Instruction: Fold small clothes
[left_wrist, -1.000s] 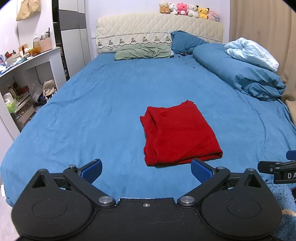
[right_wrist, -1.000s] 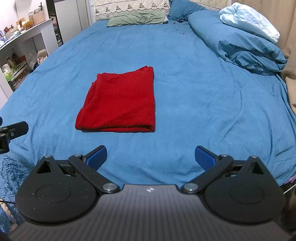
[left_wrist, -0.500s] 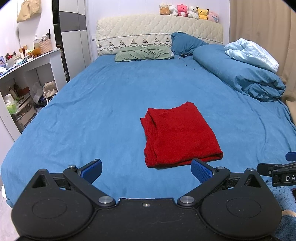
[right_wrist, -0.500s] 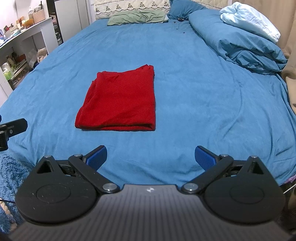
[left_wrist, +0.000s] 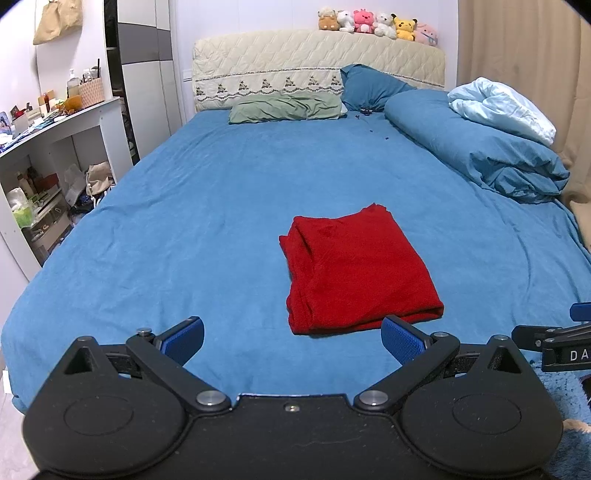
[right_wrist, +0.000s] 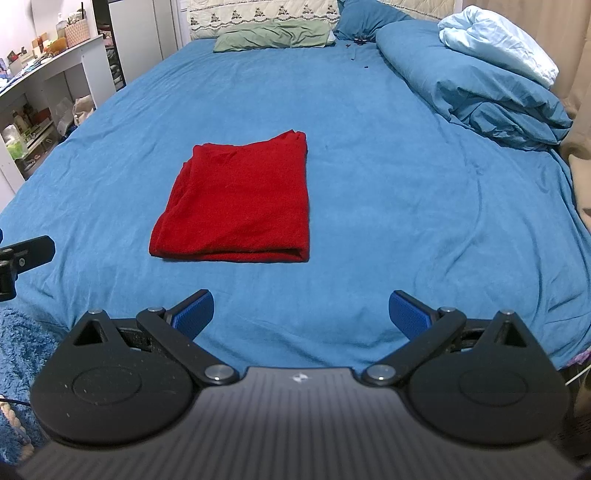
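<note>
Here, folded red garment (left_wrist: 358, 271) flat on the blue bedsheet (left_wrist: 207, 206), ahead of both grippers, left gripper (left_wrist: 291, 341) jaws spread wide and empty, right gripper (right_wrist: 301, 312) likewise released, neither touching it.

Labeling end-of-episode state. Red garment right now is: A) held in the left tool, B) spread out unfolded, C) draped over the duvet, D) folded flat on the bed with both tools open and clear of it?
D: the red garment lies folded in a neat rectangle on the blue bedsheet, while the left tool and right tool are both open, empty and short of it.
</note>
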